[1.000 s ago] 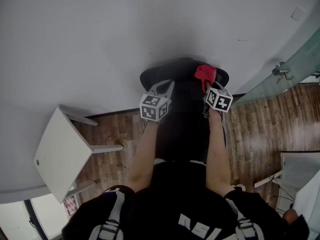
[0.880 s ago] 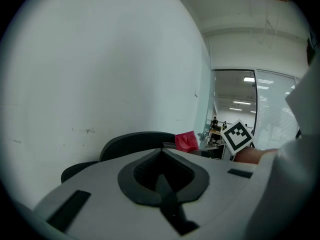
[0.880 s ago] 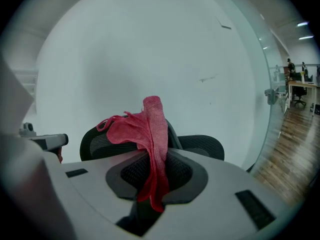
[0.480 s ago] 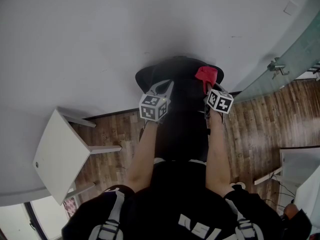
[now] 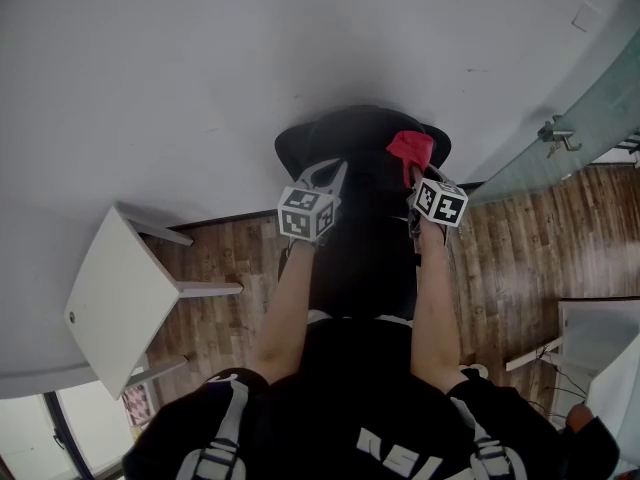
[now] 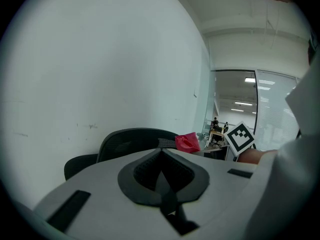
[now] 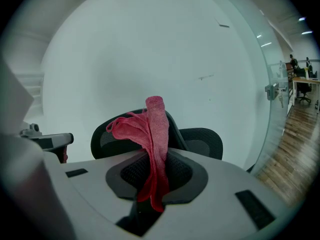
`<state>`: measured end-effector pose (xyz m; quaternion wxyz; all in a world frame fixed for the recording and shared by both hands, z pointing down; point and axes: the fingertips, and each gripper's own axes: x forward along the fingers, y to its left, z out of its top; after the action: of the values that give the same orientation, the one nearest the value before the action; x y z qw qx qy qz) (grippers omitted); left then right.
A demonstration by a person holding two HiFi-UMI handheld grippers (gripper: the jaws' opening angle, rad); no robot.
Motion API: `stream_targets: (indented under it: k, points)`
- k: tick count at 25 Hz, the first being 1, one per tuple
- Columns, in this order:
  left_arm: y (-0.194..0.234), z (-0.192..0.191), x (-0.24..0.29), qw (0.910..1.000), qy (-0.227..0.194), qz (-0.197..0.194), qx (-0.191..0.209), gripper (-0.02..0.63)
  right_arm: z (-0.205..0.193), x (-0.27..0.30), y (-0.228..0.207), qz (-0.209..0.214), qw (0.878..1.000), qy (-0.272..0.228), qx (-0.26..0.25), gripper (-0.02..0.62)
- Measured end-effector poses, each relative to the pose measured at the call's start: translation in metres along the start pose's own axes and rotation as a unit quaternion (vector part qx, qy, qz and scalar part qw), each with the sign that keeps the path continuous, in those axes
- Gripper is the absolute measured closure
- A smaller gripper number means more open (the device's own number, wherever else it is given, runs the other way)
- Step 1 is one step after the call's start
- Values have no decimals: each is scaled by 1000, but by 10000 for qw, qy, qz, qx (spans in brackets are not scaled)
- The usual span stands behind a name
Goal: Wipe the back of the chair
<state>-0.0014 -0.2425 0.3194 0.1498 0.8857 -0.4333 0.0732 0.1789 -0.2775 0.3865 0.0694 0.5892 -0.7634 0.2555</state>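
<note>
A black mesh office chair stands against the white wall, its back straight ahead of both grippers. My right gripper is shut on a red cloth, which stands up from the jaws and flops over to the left in front of the chair back. My left gripper is just left of it over the chair's top, shut with nothing in it. From the left gripper view, the red cloth and the right gripper's marker cube show to the right.
A white wall rises right behind the chair. A white side table stands to the left on the wood floor. A glass partition with a metal handle runs off to the right. White furniture sits at the lower right.
Both grippers have stayed almost in place at the chair's top. The right one still holds the red cloth. The head view has shifted a little.
</note>
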Motion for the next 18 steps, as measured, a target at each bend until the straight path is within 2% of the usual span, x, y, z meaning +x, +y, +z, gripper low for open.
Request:
stream_targets:
  k: [9, 18]
  points:
    - [4, -10, -23, 9995, -38, 306, -111, 581, -15, 3, 25, 407, 9989, 179, -179, 509]
    - [4, -42, -58, 9945, -162, 920, -463, 581, -47, 1, 53, 1053, 9916, 536, -519, 508]
